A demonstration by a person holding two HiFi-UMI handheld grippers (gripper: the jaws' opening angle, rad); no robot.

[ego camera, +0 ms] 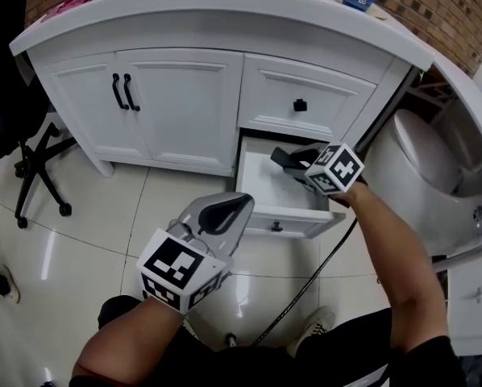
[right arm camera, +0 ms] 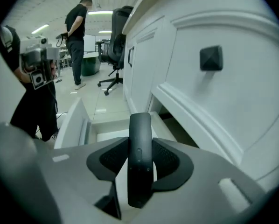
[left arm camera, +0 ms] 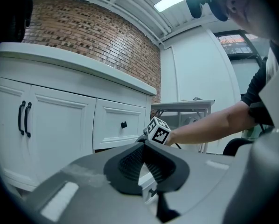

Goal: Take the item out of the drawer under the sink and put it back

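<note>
Right gripper view: right tongs (right arm camera: 139,143) pinching black remote (right arm camera: 140,167) above open drawer (right arm camera: 76,125) rim; left tongs (left arm camera: 144,148) pressed together, empty.

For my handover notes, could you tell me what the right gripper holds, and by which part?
A slim black plastic remote-like bar, pinched by its long sides, around its middle.

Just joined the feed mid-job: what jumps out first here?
The right gripper clamps a slim black remote over the open drawer of the white cabinet. The left gripper hangs nearby in front of the cabinet, with nothing between its jaws.
</note>
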